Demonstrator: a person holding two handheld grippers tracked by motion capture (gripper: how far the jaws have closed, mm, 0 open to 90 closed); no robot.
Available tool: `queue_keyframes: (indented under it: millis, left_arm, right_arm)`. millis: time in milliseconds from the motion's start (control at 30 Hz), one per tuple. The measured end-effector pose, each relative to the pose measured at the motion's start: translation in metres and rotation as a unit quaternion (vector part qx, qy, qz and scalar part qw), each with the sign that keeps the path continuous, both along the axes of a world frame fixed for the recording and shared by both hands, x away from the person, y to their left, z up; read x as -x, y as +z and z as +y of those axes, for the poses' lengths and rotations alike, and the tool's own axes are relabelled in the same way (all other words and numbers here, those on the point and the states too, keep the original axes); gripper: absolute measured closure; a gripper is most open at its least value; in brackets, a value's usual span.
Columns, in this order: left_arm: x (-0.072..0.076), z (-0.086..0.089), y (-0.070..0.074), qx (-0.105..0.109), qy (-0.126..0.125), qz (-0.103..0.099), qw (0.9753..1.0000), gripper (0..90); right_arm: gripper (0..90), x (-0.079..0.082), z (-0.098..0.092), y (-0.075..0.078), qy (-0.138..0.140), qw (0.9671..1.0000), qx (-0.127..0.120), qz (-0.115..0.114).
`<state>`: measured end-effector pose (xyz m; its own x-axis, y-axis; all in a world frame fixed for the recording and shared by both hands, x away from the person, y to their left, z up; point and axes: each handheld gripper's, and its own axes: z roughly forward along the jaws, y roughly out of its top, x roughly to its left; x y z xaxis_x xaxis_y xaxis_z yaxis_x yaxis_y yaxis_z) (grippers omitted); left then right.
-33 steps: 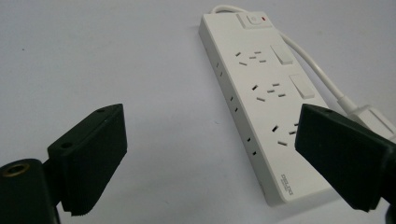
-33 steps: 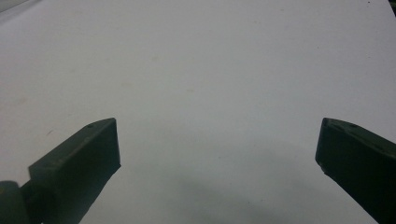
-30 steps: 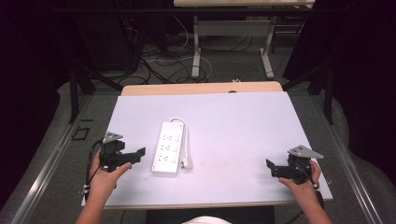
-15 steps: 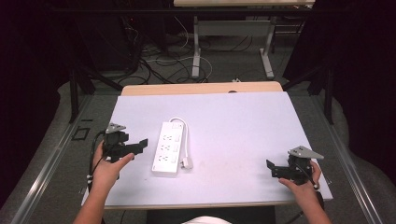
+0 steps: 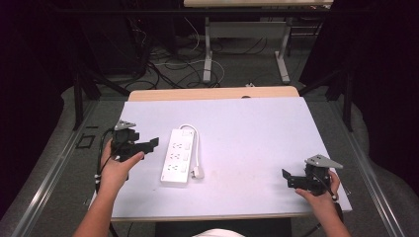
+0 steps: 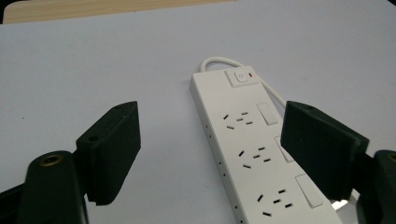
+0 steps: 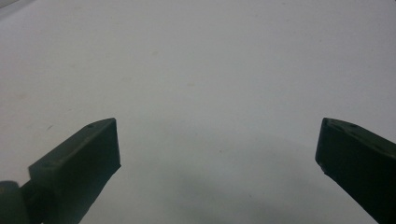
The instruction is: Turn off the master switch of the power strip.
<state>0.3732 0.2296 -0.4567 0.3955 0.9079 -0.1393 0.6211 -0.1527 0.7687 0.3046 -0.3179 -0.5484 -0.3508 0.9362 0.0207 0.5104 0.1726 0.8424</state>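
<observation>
The left gripper, jaws wide apart, hovers just left of the white plastic three-outlet power strip (no readable lettering); the right gripper, jaws likewise apart, sits near the table's right edge.

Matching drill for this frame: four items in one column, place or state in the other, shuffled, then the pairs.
Things:
1. power strip
2. left gripper
3. right gripper
4. plug

Places or states:
A. open, over bare white table near the front right corner
B. lies flat, left of the table's middle
C. open, pointed at the strip from its left side
D. rests on the table beside the strip's near end

Pairs: 1-B, 2-C, 3-A, 4-D
</observation>
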Motion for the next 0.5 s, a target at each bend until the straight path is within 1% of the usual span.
queue_keyframes:
  millis: [67,133,167,267,300,367,400,433,467,500]
  left_arm:
    - [-0.003,-0.002,0.003,-0.005,0.000,-0.001,1.0000,21.0]
    - [-0.005,-0.005,0.005,-0.003,-0.001,-0.003,1.0000,21.7]
    - [-0.007,-0.006,0.006,-0.007,-0.006,-0.003,1.0000,21.9]
    - [-0.010,-0.011,0.010,-0.015,-0.010,-0.007,0.9998,22.4]
    - [-0.012,-0.013,0.012,-0.022,-0.013,-0.008,0.9996,22.4]
    - [-0.014,-0.016,0.013,-0.023,-0.014,-0.013,0.9995,22.4]
    - [-0.015,-0.018,0.014,-0.020,-0.014,-0.010,0.9997,22.4]
    - [-0.017,-0.020,0.015,-0.022,-0.018,-0.013,0.9995,22.4]
    - [-0.018,-0.022,0.016,-0.025,-0.020,-0.010,0.9994,22.4]
    - [-0.019,-0.024,0.016,-0.024,-0.020,-0.014,0.9994,22.4]
  right_arm:
    - [0.0,0.000,0.000,0.000,0.002,1.0000,0.000,0.003]
    - [0.0,0.000,-0.001,0.000,0.001,1.0000,0.002,0.004]
    - [0.0,0.000,0.000,0.000,-0.003,1.0000,0.002,0.002]
    - [0.0,0.000,-0.001,0.000,0.001,1.0000,0.001,0.004]
    - [0.0,0.000,0.000,0.000,0.000,1.0000,0.001,0.006]
    - [0.0,0.000,0.000,0.000,0.001,1.0000,0.000,0.004]
    - [0.0,0.000,0.000,0.000,0.000,1.0000,0.001,0.005]
    - [0.0,0.000,0.000,0.000,0.000,1.0000,0.001,0.005]
    - [0.0,0.000,0.000,0.000,0.000,1.0000,0.001,0.006]
    - [0.0,0.000,-0.001,0.000,-0.001,1.0000,0.001,0.006]
